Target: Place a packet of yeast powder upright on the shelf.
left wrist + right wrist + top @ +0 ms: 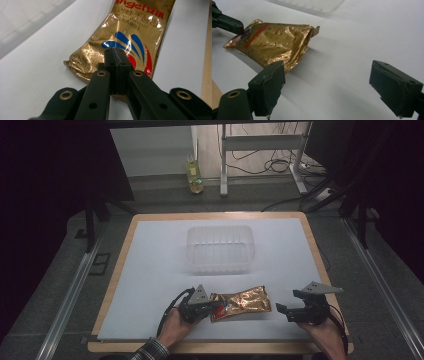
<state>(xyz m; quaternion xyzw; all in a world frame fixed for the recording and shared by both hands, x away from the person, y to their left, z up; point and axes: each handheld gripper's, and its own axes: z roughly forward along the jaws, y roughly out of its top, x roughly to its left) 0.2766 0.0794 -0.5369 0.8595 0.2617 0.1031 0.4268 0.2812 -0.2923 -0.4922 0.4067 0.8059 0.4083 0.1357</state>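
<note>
High view, left tool (212,308) clenched on gold packet (240,302) end, right tool (289,303) released beside it.

We see bare bench (150,270) left and right of clear tub (220,249): free passage. Tub blocks middle rear. Gold packet (239,303) lies across front centre, between our tongs; open strip between packet and tub.

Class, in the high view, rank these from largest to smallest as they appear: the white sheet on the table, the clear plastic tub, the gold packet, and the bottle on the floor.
1. White sheet
2. Clear plastic tub
3. Gold packet
4. Bottle, though it stands farther from the camera, so it may only look smallest.
</note>
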